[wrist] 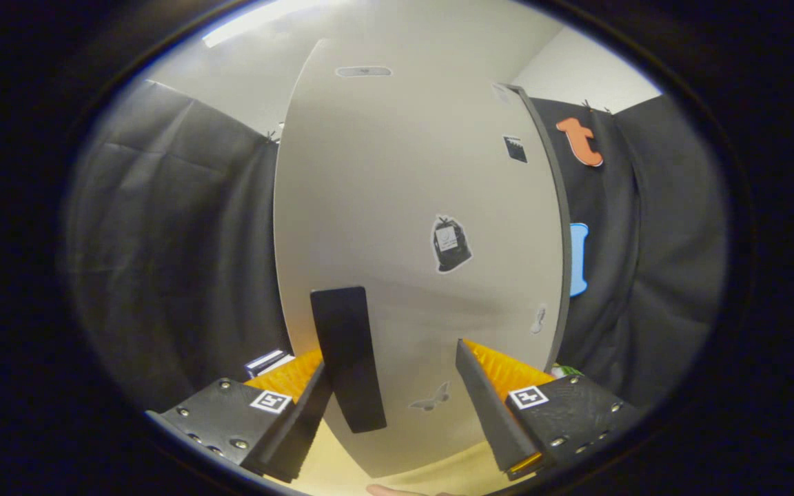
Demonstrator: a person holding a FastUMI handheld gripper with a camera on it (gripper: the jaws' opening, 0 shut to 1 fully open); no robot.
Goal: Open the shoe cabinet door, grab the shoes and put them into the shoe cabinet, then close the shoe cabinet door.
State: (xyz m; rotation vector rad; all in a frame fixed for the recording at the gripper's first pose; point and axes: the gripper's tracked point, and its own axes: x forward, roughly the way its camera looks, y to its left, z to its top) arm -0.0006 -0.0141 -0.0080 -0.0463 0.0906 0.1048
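The gripper [394, 386] has its fingers spread apart, clamped on nothing. A dark upright handle [347, 358] stands just inside the left finger; whether they touch is unclear. Directly ahead, the pale shoe cabinet door [397, 207] carries a bag-shaped sticker [450, 244] and a faint butterfly [433, 398]. Its lower edge is cut off behind the fingers. Black cloth wall [169, 262] hangs beyond.
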